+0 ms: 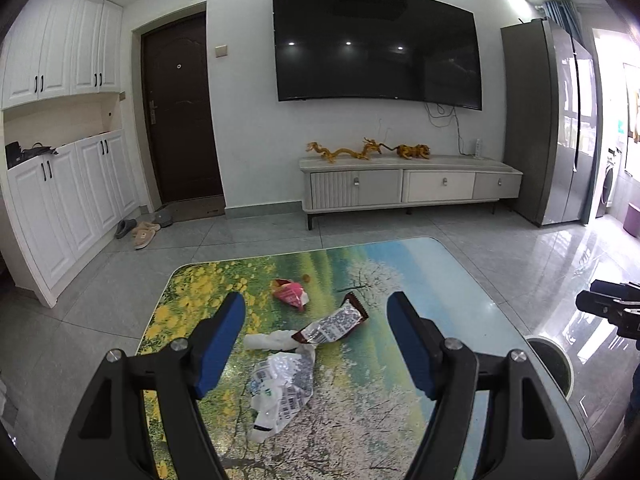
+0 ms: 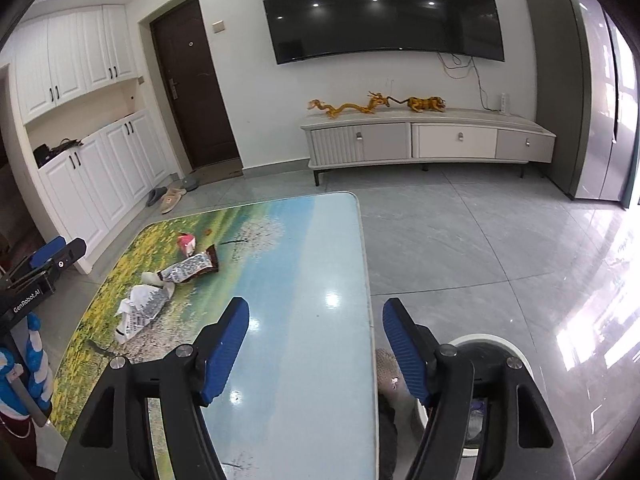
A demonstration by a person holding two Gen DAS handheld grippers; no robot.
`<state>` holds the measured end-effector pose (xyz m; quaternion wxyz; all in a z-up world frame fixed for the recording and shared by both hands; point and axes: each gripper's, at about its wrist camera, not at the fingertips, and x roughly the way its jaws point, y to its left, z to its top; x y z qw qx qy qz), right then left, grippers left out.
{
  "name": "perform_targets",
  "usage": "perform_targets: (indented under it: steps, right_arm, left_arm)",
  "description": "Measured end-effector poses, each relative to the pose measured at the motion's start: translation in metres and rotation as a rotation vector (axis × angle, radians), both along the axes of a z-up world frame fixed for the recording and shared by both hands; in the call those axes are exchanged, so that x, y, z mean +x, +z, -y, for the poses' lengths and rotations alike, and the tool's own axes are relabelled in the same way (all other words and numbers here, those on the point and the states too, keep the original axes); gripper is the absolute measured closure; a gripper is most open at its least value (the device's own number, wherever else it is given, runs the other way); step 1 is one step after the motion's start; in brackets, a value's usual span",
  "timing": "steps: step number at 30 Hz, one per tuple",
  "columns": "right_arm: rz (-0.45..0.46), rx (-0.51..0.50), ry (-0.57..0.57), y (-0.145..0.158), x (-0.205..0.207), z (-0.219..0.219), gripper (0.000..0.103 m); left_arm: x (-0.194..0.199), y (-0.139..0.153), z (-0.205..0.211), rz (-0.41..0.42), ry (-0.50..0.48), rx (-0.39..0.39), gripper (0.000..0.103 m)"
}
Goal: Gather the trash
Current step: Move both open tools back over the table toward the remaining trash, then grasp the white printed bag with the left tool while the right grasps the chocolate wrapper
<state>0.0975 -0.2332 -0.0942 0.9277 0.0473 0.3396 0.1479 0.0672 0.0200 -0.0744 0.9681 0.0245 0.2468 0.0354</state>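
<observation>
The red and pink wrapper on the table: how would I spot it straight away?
Start at the table with the printed landscape top. The litter lies on its yellow-flowered half, and the red and pink wrapper is the piece farthest toward the television. Its neighbours are a silver wrapper with brown ends and white crumpled bags.

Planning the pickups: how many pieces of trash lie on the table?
4: red wrapper farthest, brown-silver wrapper beside it, white scrap mid-table, crumpled printed bag nearest. A tiny orange bit may be a fifth.
</observation>
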Motion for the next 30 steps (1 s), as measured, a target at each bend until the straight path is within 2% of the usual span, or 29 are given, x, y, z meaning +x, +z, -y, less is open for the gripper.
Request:
perform_targets:
  steps: [12,21,26,30]
  right_arm:
    - [0.021,-0.062,0.128,0.020,-0.003,-0.077,0.033]
    - [-0.012,-0.083,0.211,0.010,0.014,-0.120,0.033]
    - [-0.072,-0.052,0.262,-0.007,0.038,-0.141,0.030]
    - [-0.163,0.022,0.297,-0.030,0.065,-0.159,0.027]
  left_arm:
    - [-0.025,-0.003,-0.056,0.016,0.078,-0.056,0.031]
    - [-0.019,-0.019,-0.085,-0.020,0.105,-0.087,0.030]
    - [-0.011,-0.039,-0.109,-0.066,0.071,-0.142,0.029]
    - [-0.002,-0.062,-0.121,-0.130,-0.028,-0.187,0.029]
